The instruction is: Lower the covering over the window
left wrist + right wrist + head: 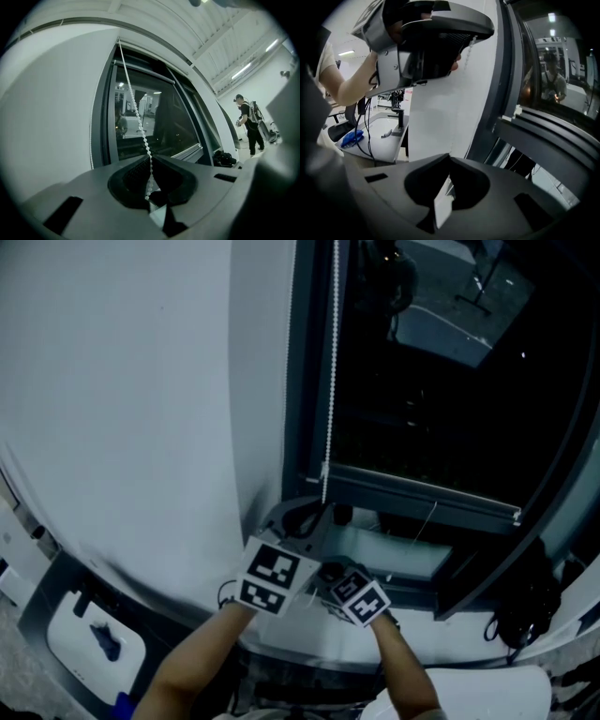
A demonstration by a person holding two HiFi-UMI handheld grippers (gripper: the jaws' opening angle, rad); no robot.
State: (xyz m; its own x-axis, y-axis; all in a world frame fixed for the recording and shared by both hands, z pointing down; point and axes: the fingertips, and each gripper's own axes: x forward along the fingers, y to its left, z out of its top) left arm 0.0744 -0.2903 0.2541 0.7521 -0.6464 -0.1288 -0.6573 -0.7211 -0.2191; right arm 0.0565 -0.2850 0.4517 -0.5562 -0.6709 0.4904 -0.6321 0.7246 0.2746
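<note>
Here's the window, dark glass, with the white bead chain hanging straight down along its left frame. The left gripper is clenched on that chain: in its own view the beads run down from the top of the window, pass between the closed jaw tips and end inside the hollow behind them. The right gripper sits just below the left one, beside the same left frame, its jaws pressed together. A faint line seems to lead down toward them, but whether any chain is nipped there I can't tell. Seen from the right gripper, the left gripper hangs overhead in a bare hand, a few beads showing at its nose.

The covering's bottom rail, with a white end cap, lies across the lower part of the window, close above the sill. Left of the frame is plain white wall. Off to the window's right a person stands well back.
</note>
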